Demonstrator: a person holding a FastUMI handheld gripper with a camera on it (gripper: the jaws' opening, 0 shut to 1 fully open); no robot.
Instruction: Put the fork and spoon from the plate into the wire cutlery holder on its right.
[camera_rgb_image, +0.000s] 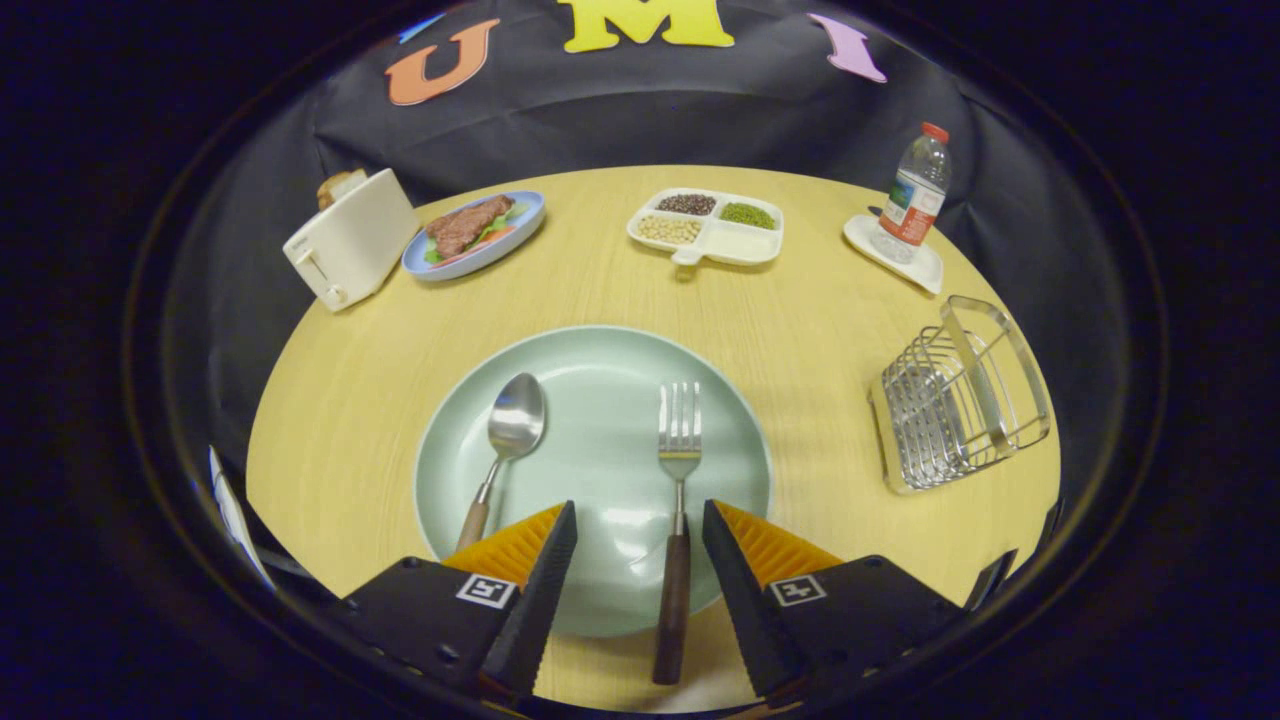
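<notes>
A pale green plate (600, 350) lies on the round wooden table just ahead of my fingers. On it rest a spoon (508, 440) with a wooden handle, to the left, and a fork (678, 500) with a dark handle, to the right. The fork's handle runs back over the plate's near rim into the gap between my fingers, closer to the right one. My gripper (640, 525) is open above the plate's near edge and touches neither piece. The wire cutlery holder (955, 400) stands empty to the right of the plate.
Beyond the plate sit a white toaster (350, 250), a blue plate with meat (475, 235), a divided white tray of beans (708, 228) and a water bottle (912, 195) on a white coaster. Bare tabletop separates the plate and the holder.
</notes>
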